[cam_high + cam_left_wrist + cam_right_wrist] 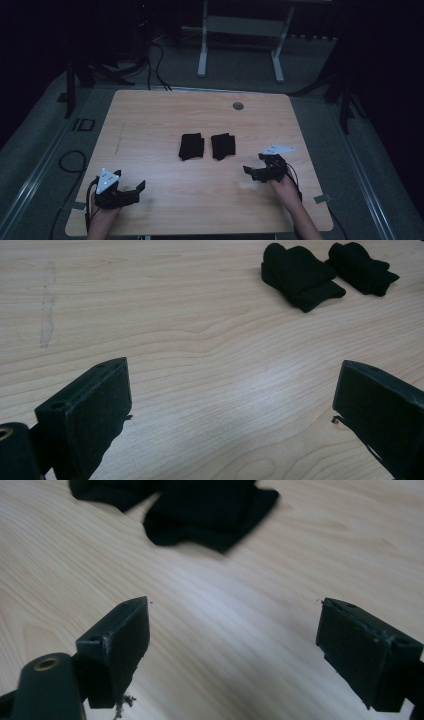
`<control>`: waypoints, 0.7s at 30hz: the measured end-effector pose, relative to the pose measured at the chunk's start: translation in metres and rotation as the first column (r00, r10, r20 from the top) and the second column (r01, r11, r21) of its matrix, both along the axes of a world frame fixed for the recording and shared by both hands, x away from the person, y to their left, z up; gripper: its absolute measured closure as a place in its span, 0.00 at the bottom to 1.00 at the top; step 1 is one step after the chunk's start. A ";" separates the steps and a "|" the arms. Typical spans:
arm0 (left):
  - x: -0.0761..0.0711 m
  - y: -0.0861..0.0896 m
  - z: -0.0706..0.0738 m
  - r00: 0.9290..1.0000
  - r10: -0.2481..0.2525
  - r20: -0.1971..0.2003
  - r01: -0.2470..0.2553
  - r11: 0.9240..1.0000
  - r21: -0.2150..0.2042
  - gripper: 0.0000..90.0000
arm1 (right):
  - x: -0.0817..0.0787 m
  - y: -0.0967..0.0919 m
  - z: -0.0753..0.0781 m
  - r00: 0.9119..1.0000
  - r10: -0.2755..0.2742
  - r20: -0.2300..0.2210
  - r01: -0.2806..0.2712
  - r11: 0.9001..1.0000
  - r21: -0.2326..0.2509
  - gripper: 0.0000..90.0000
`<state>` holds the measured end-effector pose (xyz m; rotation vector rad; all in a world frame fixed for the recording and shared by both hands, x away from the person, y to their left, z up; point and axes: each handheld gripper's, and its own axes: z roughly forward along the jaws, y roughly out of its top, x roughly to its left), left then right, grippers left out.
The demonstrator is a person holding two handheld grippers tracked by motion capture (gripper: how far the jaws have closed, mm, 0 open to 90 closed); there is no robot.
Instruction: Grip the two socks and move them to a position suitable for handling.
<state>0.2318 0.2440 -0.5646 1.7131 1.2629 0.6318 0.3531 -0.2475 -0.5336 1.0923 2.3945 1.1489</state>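
Socks, black, folded, two bundles: left sock bundle (191, 146) and right sock bundle (223, 146) lie side by side, just apart, mid-table (150, 115) in the high view; left gripper (131, 192) and right gripper (252, 172) rest nearer the person, apart from both. Left gripper view: jaws spread wide, empty; bundles far ahead. Right gripper view: jaws wide, empty; right bundle near ahead.

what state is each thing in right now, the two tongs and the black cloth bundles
left tongs: open, empty, low over the near left of the table, apart from both bundles
right tongs: open, empty, near the right bundle but not touching it
left black cloth bundle: folded, lying flat on the table, untouched
right black cloth bundle: folded, lying flat beside the left one, a narrow gap between them
wooden table: bare around the bundles
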 end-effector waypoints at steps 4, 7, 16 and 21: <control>0.001 -0.001 -0.002 1.000 -0.017 -0.014 0.017 1.000 -0.001 0.03 | 0.009 0.018 0.003 1.000 0.015 0.004 -0.015 1.000 -0.002 0.15; 0.002 -0.001 -0.003 1.000 -0.026 -0.017 0.026 1.000 -0.005 0.03 | 0.017 0.029 0.005 1.000 0.010 0.014 -0.010 1.000 -0.007 0.15; 0.002 0.000 -0.003 0.999 -0.033 -0.022 0.033 0.999 -0.007 0.03 | 0.046 0.056 0.011 0.999 -0.024 0.029 0.023 0.999 0.024 0.15; 0.002 -0.001 -0.004 0.999 -0.038 -0.022 0.038 0.999 -0.002 0.03 | 0.063 0.075 0.013 0.999 -0.024 0.038 0.024 1.000 0.012 0.15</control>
